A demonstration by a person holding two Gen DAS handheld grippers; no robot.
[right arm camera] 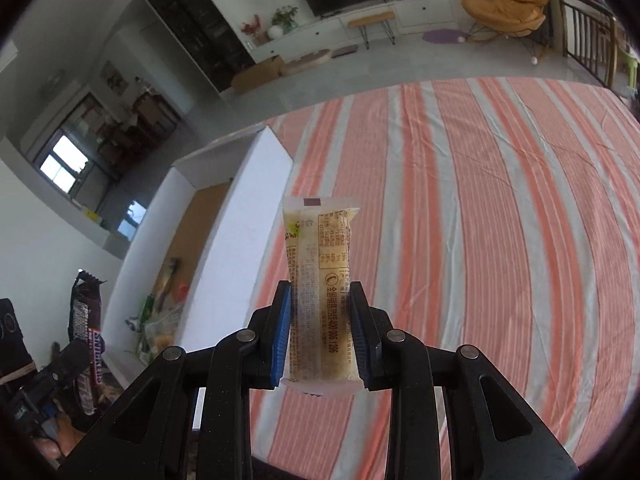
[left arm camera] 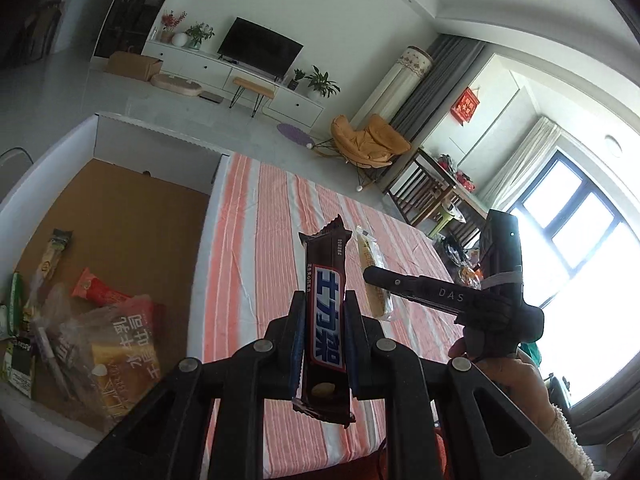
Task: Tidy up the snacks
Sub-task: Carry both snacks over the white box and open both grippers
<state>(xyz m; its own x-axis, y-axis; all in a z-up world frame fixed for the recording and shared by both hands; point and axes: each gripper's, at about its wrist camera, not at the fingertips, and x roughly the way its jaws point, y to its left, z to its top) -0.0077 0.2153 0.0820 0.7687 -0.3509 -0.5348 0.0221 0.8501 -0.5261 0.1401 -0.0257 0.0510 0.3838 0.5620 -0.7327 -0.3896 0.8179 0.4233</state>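
Brown chocolate bar (left arm camera: 326, 320) clamped in left gripper (left arm camera: 322, 344); pale snack pack (right arm camera: 320, 296) clamped in right gripper (right arm camera: 320, 336), both above striped table (right arm camera: 500, 240). Carry step; next, release into box (left arm camera: 132, 216).

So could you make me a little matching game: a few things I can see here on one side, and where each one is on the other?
Things:
1. chocolate bar
2. pale snack packet
3. red wrapper
4. striped cloth

Places:
A. inside the cardboard box
B. in the left claw
C. spread over the table
D. in the right claw

Pairs: 1-B, 2-D, 3-A, 4-C
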